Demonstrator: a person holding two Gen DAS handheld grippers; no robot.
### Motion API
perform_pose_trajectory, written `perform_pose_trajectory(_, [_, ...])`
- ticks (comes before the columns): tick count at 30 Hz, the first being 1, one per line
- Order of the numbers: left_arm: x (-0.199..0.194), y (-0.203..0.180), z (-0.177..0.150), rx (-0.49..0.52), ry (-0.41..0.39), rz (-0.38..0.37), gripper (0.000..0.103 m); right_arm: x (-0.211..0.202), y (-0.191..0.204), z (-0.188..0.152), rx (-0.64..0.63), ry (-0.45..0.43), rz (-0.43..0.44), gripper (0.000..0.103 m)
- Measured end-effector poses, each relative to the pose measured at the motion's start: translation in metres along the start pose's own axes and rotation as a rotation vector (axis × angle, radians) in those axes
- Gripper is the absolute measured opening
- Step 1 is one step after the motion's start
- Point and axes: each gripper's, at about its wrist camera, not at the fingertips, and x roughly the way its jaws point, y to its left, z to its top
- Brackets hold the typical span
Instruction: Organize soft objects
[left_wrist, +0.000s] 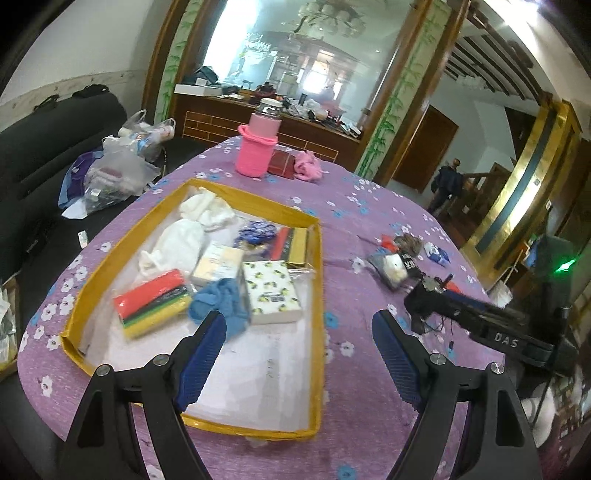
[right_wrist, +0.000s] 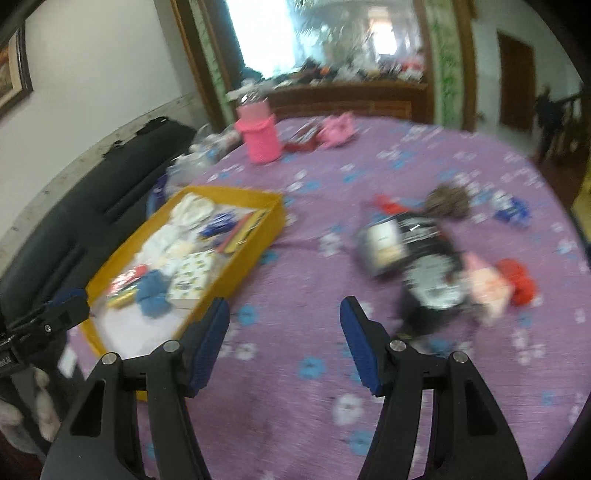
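Note:
A yellow-rimmed tray (left_wrist: 258, 211) on the purple flowered table holds white cloths (left_wrist: 184, 236), a striped sponge pack (left_wrist: 153, 301), a blue cloth (left_wrist: 221, 301), a lemon-print tissue pack (left_wrist: 271, 291) and other packets. My left gripper (left_wrist: 299, 332) hovers open over the tray's near right corner, nothing between its blue pads. The right gripper (right_wrist: 284, 321) is open and empty above bare tablecloth, right of the tray (right_wrist: 221, 192). A loose pile lies to its right: a packaged item (right_wrist: 384, 247), a brown fluffy thing (right_wrist: 448, 201), a pink pack (right_wrist: 487, 288), a red cloth (right_wrist: 521, 280).
A pink knitted bottle (left_wrist: 258, 147), a dark red box (left_wrist: 280, 164) and a pink cloth (left_wrist: 306, 166) stand at the table's far side. Plastic bags (left_wrist: 118, 170) lie on a dark sofa at left. The right gripper's black body (left_wrist: 480, 321) crosses the left wrist view. A person (left_wrist: 448, 184) stands far off.

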Motion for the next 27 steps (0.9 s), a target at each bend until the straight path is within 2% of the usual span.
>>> perform_pose_trajectory(7, [0.003,-0.028,-0.005,0.024,0.009,0.004,0.082,-0.029,-0.025,-0.004,-0.051,-0.073,-0.220,0.063])
perform_pose_trajectory(14, [0.015,-0.057,-0.007,0.074,0.036,-0.003,0.082,-0.043,-0.066,-0.007,-0.025,-0.094,-0.352,0.063])
perform_pose_trajectory(27, [0.056,-0.100,0.000,0.133,0.107,0.017,0.082,-0.045,-0.124,0.001,-0.002,-0.103,-0.475,0.063])
